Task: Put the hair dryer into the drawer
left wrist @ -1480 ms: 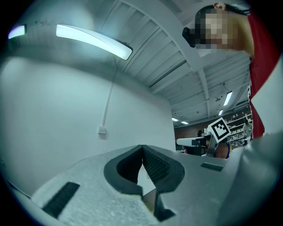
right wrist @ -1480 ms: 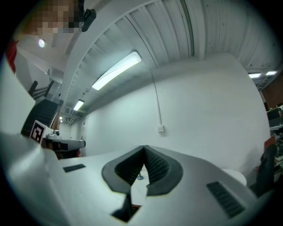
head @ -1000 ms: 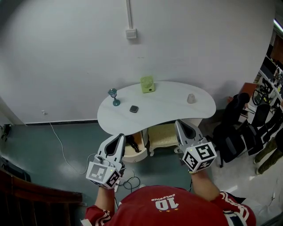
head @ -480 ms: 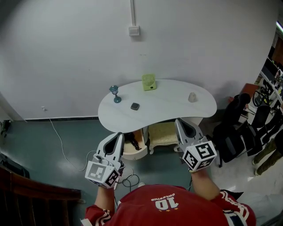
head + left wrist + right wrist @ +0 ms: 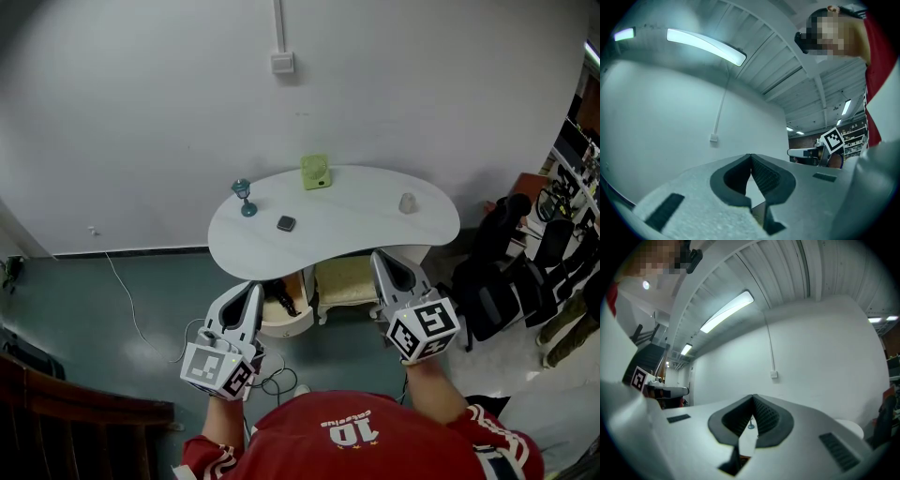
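Note:
A white kidney-shaped table (image 5: 356,230) stands against the wall. Under its left part a rounded drawer (image 5: 289,325) is pulled open, and a dark thing (image 5: 279,299), probably the hair dryer, lies inside; its shape is too small to tell. My left gripper (image 5: 253,289) hangs just in front of the drawer's left side, shut and holding nothing (image 5: 750,155). My right gripper (image 5: 378,260) is held before the table's right part, also shut with nothing in it (image 5: 753,396). Both point level toward the wall.
On the table stand a teal goblet (image 5: 244,198), a small dark square thing (image 5: 286,224), a green box (image 5: 315,173) and a pale cup (image 5: 407,202). A cream stool (image 5: 342,281) sits under it. Black chairs (image 5: 497,272) stand at the right. Cables (image 5: 277,382) lie on the floor.
The head view has shifted slightly. Both grippers stay where they were, shut.

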`<state>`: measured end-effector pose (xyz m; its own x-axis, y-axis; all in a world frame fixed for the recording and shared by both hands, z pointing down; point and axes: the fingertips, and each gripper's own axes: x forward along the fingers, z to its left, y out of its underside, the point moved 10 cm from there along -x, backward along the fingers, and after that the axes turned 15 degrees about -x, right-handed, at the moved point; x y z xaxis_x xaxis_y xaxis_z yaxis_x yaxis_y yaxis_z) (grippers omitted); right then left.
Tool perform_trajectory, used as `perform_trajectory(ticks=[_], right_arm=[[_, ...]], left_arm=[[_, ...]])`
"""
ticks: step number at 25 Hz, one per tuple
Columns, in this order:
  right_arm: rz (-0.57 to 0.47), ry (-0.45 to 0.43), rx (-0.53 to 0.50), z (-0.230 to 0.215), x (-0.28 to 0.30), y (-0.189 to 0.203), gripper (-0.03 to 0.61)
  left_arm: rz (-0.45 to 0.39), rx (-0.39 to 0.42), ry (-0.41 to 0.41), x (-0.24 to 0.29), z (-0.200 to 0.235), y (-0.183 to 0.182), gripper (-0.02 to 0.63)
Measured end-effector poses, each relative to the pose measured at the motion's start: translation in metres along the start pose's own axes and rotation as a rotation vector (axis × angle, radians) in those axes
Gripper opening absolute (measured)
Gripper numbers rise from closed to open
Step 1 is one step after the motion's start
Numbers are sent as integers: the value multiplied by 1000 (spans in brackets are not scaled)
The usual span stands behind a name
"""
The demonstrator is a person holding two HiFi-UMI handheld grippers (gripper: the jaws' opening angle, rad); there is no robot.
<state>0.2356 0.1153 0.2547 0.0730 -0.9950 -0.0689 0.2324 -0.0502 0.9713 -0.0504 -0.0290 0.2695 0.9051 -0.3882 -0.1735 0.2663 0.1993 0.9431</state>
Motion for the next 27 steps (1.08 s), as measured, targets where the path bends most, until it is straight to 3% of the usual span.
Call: perform_trajectory(ticks=[27], right_arm=[[48, -19, 6, 15, 9, 10, 3]], left_arm=[[43, -22, 13, 0, 15, 9, 3]])
